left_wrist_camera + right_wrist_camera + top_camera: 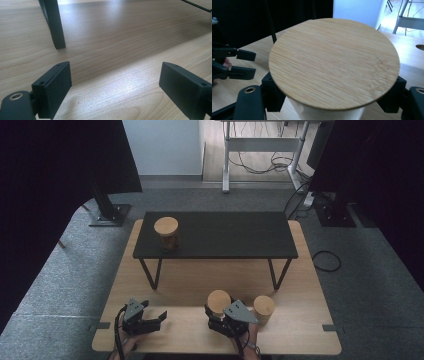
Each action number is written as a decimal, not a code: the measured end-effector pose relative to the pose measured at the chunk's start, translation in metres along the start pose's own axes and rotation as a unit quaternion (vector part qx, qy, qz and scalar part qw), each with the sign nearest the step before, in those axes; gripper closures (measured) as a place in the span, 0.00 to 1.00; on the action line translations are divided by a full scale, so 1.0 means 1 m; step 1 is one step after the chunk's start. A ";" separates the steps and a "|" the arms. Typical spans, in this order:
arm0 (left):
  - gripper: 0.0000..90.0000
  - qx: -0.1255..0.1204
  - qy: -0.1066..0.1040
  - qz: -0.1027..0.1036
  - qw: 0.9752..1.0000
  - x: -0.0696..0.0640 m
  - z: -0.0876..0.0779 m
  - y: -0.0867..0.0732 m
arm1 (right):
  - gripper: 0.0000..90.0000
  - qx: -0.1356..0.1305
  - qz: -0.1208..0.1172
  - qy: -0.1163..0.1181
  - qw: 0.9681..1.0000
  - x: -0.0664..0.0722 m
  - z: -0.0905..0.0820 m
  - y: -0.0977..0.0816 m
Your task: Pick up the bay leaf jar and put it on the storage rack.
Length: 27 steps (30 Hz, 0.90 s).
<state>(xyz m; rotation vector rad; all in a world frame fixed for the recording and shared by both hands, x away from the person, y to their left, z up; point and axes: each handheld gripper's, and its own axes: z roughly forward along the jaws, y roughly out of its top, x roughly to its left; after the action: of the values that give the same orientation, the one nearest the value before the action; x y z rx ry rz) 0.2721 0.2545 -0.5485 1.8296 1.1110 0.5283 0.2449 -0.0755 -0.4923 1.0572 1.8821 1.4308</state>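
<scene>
Right hand-held gripper [332,100] clenched round white cylindrical jar with round bamboo lid [334,62]; left hand-held gripper [115,82] released, idle. Risk: grip below the lid might slip, tipping jar onto wooden surface [190,330].

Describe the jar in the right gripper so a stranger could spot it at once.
On the light wooden table, in front of the black bench, two bamboo-lidded jars stand near the front edge. The held jar is the left one, clamped by the right gripper; the free jar stands beside it.

Right gripper [216,316] around lidded jar [219,302]
</scene>
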 end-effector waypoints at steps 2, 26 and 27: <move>0.11 0.000 0.000 0.000 1.000 0.000 0.000 0.000 | 0.27 -0.003 -0.002 0.002 1.000 0.000 -0.003 0.001; 0.11 0.003 0.003 0.004 1.000 -0.001 0.001 0.000 | 0.27 -0.022 -0.005 0.023 0.999 -0.004 -0.023 0.011; 0.11 0.003 0.003 0.005 1.000 -0.001 0.001 0.000 | 0.27 -0.024 -0.006 0.024 0.999 -0.004 -0.024 0.012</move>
<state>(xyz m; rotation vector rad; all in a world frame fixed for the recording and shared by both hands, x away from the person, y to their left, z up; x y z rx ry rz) 0.2723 0.2536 -0.5484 1.8400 1.1092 0.5372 0.2310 -0.0897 -0.4739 0.9972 1.8743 1.4987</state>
